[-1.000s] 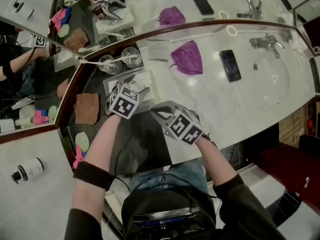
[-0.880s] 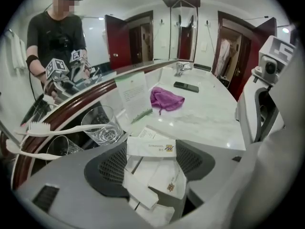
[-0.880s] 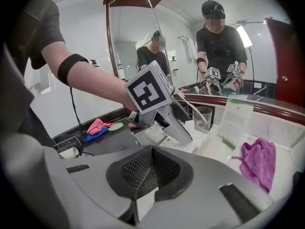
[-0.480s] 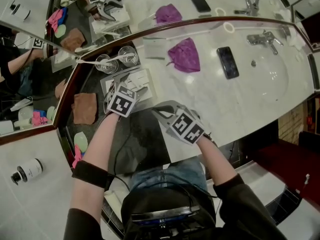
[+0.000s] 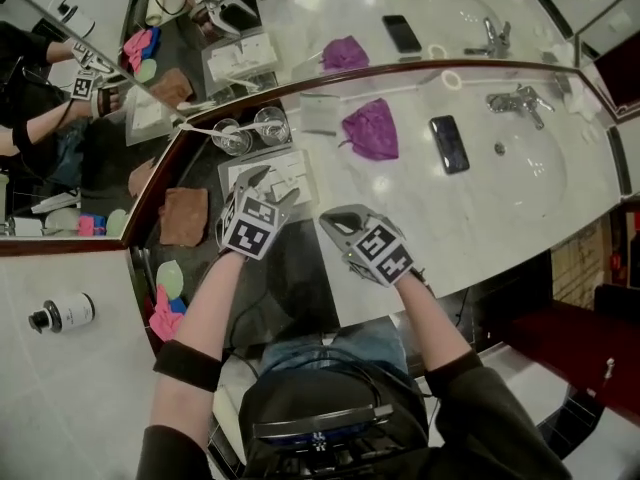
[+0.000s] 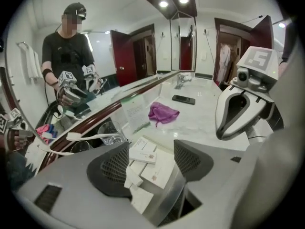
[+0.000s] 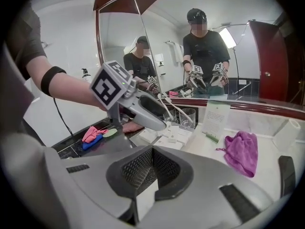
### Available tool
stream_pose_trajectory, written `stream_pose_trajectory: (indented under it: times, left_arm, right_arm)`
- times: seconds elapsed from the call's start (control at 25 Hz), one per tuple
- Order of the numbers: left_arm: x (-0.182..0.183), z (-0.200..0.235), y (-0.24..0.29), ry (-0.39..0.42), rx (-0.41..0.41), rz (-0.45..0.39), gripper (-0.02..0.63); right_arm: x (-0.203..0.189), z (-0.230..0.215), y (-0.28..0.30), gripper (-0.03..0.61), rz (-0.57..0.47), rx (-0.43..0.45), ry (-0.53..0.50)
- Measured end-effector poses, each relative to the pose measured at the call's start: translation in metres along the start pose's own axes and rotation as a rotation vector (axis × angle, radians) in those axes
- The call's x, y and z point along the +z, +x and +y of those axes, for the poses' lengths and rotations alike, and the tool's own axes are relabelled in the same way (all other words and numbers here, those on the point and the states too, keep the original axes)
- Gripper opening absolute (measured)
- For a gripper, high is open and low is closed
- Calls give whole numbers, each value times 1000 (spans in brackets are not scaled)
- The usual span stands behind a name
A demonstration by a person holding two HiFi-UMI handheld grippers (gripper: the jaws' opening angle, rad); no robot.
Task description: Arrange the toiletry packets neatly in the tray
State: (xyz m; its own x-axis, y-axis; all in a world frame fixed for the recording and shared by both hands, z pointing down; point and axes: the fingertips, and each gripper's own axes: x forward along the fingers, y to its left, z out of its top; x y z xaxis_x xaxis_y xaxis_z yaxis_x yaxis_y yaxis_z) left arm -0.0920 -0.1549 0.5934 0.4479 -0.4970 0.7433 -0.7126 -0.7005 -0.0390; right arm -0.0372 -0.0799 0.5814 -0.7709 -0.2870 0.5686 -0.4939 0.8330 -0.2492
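Observation:
A silver tray (image 5: 236, 175) on the dark counter holds several white toiletry packets (image 5: 287, 174), some overlapping. My left gripper (image 5: 265, 186) hovers just above them. Its jaws have just been closing but stand open, with nothing gripped; the packets (image 6: 143, 156) and the tray's rim (image 6: 177, 190) show through the gap of the left gripper (image 6: 150, 163). My right gripper (image 5: 330, 220) waits to the right of the tray over the marble. That right gripper (image 7: 151, 168) is shut on one white packet (image 7: 144, 199), which hangs below the pads.
Behind the tray stand two glasses (image 5: 250, 128) with a toothbrush across them, against the mirror. A purple cloth (image 5: 372, 128), a phone (image 5: 448, 143) and the faucet (image 5: 515, 98) lie to the right. A brown towel (image 5: 183, 216) sits left of the tray.
My left gripper has lifted off the packets in the tray. The right gripper has shifted slightly and still grips its packet.

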Motion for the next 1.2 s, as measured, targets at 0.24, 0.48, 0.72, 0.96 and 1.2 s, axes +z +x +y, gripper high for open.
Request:
stream_pose_trajectory:
  times: [0.24, 0.48, 0.72, 0.96, 1.2]
  left_arm:
    - [16, -20, -62, -60, 77, -147, 12]
    - [7, -38, -115, -213, 126, -260, 0]
    - [-27, -32, -155, -331, 212, -329, 0]
    - [-48, -30, -177, -409, 234, -357, 0]
    - [-61, -31, -185, -419, 245, -352, 0]
  right_arm:
    - [18, 2, -18, 18, -19, -61, -4]
    - [28, 5, -32, 18, -39, -92, -8]
    - [38, 4, -51, 17, -81, -133, 12]
    - [45, -6, -77, 17, -157, -204, 59]
    - [45, -16, -98, 15, -204, -273, 82]
